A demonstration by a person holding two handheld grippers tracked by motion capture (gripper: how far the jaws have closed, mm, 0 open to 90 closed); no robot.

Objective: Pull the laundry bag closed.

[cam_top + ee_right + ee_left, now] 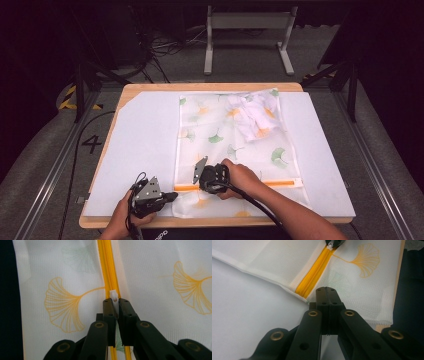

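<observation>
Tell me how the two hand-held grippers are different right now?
The right hand-held gripper pinches the white zipper pull on the orange zipper; the left hand-held gripper is shut at the mesh bag's corner edge, beside the zipper's end. The right sits mid-bag, the left nearer the table's front. Both have black jaws.

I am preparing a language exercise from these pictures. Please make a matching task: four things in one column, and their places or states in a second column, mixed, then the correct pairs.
Things
1. white zipper pull
2. left gripper
3. yellow zipper
4. crumpled white cloth

Places or states
A. inside the mesh bag, at its far end
B. pinched between the jaws of the right gripper
C. shut on the bag's edge, at the zipper's end
D. runs across the bag's near end

Pairs: 1-B, 2-C, 3-D, 4-A
</observation>
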